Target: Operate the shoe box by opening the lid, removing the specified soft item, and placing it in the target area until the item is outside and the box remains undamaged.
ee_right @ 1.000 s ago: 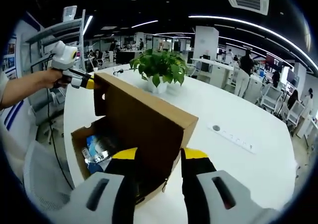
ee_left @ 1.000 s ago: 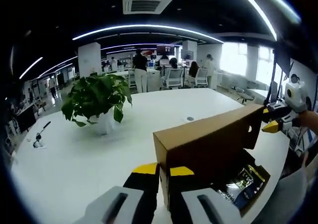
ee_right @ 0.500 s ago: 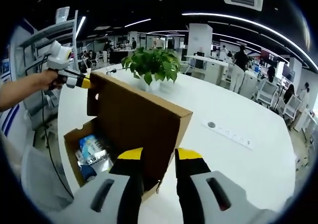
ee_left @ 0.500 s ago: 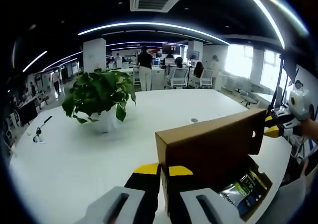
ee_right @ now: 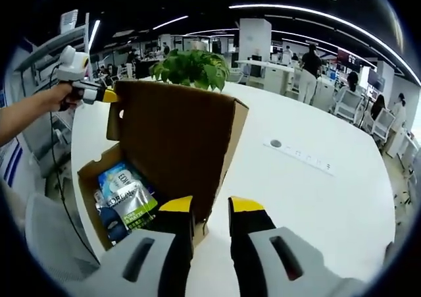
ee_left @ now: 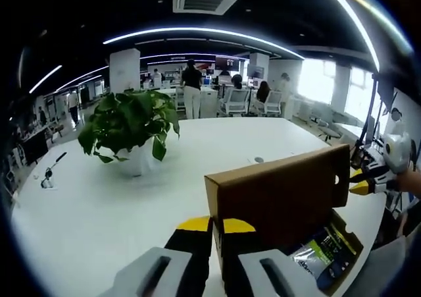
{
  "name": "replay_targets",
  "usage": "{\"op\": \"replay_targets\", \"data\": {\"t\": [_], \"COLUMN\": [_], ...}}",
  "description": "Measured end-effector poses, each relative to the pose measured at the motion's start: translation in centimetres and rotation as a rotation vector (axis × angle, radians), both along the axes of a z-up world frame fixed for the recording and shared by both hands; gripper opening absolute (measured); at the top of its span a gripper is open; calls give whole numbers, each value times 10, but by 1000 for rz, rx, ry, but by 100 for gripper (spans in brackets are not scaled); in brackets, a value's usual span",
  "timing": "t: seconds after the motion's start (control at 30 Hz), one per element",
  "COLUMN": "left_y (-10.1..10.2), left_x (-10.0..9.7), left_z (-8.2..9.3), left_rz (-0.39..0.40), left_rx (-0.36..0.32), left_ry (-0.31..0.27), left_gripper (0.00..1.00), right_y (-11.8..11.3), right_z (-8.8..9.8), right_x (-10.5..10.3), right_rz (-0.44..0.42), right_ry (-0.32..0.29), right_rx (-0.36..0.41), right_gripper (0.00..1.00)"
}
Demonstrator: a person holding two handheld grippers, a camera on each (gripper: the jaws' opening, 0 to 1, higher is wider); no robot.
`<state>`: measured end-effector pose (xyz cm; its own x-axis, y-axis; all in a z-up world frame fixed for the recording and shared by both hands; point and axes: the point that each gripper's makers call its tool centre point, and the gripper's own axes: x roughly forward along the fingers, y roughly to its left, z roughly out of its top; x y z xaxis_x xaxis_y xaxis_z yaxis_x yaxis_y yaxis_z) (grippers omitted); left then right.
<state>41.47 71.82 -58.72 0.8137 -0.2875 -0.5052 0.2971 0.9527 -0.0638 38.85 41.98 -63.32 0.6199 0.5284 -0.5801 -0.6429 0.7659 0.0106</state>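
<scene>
A brown cardboard shoe box stands on the white table [ee_left: 92,211] with its lid [ee_left: 283,198] [ee_right: 174,139] raised nearly upright. Inside the base [ee_right: 87,182] lies a soft blue, green and white pouch [ee_right: 125,195] [ee_left: 322,254] on dark contents. My left gripper [ee_left: 217,226] is shut on the lid's near corner; in the right gripper view the left gripper [ee_right: 110,96] is held by a hand at the lid's far corner. My right gripper [ee_right: 210,205] straddles the other lid corner with its jaws closed in on it, and the right gripper [ee_left: 358,180] appears at the lid's far end.
A potted green plant [ee_left: 128,126] [ee_right: 191,66] stands on the table behind the box. A flush power socket [ee_right: 299,155] sits in the tabletop right of the lid. A small stand [ee_left: 49,175] is at the table's left edge. People and chairs [ee_left: 230,99] fill the office behind.
The lid has swung up further and more of the pouch shows. The right gripper's jaws have narrowed onto the lid corner. Both views have shifted slightly with the hands.
</scene>
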Motion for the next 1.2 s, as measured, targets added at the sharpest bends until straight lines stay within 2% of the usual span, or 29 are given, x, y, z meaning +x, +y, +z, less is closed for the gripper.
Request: {"op": "replay_targets", "data": {"t": [0.17,0.3,0.4,0.7,1.2], "left_y": [1,0,1,1,3], "left_x": [6,8,11,17,29], "left_z": [-3,-5,-7,-12,-21], "left_rz": [-1,0,1,2,10], "left_rx": [1,0,-1,-1,-13], "left_ry": [6,10,13,24,44], "left_gripper": [3,3,3,3,5], "right_y": [1,2,3,7,7], "right_z": [-12,-21,-27,-39,-40], "right_x": [-2,-3,-3,2,6], "right_rz": [-2,15,9,6,32], "right_ry": [24,20,42,53,12], "right_rx": [-9,-41,-32,-44,-88], "right_gripper": [15,8,8,2,1]}}
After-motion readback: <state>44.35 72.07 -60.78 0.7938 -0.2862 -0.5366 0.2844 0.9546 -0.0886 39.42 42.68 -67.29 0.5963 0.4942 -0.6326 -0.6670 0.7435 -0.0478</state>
